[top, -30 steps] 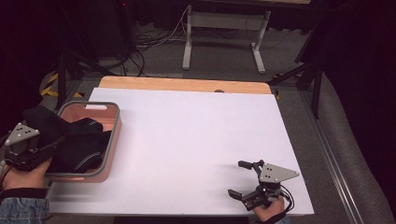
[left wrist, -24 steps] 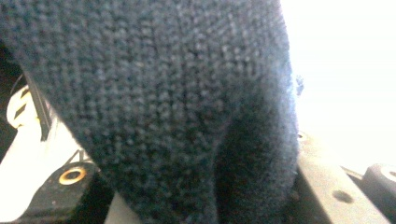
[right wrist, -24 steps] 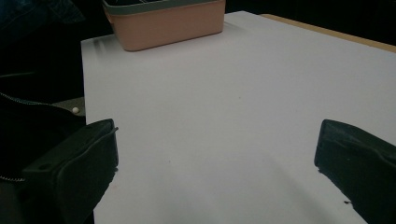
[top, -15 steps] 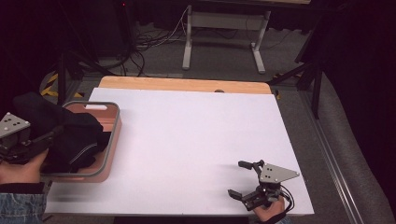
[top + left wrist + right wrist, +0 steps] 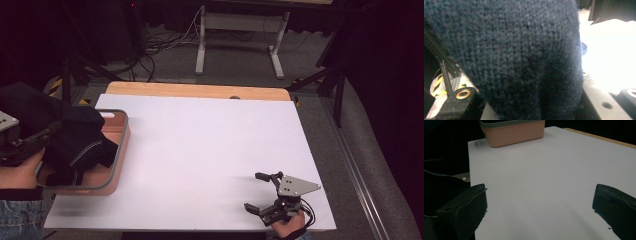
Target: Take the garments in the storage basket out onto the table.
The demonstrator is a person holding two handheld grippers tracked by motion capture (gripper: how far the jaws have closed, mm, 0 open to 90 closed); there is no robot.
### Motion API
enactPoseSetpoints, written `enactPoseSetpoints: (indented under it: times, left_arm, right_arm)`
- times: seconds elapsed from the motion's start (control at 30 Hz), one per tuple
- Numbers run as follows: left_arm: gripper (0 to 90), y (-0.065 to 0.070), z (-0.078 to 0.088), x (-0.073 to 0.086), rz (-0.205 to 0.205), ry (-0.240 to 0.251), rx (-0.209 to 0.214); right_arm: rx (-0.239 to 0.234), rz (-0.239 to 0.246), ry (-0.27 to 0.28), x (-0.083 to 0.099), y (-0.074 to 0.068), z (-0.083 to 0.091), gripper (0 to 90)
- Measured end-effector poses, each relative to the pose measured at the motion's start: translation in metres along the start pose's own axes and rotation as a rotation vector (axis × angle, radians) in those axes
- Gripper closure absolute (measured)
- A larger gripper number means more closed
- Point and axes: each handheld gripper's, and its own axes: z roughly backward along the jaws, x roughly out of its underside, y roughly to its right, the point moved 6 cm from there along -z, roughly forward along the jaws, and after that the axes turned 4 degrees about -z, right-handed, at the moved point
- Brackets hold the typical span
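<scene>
A dark navy knitted garment [image 5: 75, 135] hangs partly out of a pink bin with a grey rim [image 5: 119, 150] at the table's left edge. My left gripper [image 5: 46, 136] is at the far left, raised beside the bin and shut on the garment, its fingertips buried in the cloth. In the left gripper view the knit [image 5: 511, 55] covers nearly everything in front of the jaws. My right gripper [image 5: 255, 192] rests near the table's front right edge, open and holding nothing. Its own view shows the jaws wide apart over the white tabletop [image 5: 544, 170], with the bin [image 5: 514, 131] far ahead.
The white board [image 5: 210, 145] lies on a wooden table whose far edge [image 5: 200, 90] shows. Behind it are a white desk frame [image 5: 202, 50] and floor cables [image 5: 155, 47]. A grey padded strip [image 5: 375, 165] runs along the right.
My left hand has risen and drawn toward the left edge, lifting the garment higher out of the bin. The right gripper has stayed put.
</scene>
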Motion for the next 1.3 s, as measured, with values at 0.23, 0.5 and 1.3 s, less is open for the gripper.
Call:
enactPoseSetpoints:
  times: [0.23,0.5,1.3]
  left_arm:
    - [68.9,0.004,0.005,-0.016,-0.013,0.031,0.007]
    - [68.9,0.012,0.007,-0.036,-0.02,0.074,0.026]
    - [69.0,0.066,0.001,-0.102,-0.093,0.171,0.182]
  right_arm:
    - [0.001,0.001,0.0,0.0,0.0,0.0,0.4]
    - [0.001,0.001,0.003,0.0,0.0,0.0,0.4]
    - [0.002,-0.006,0.005,0.001,0.0,0.003,0.4]
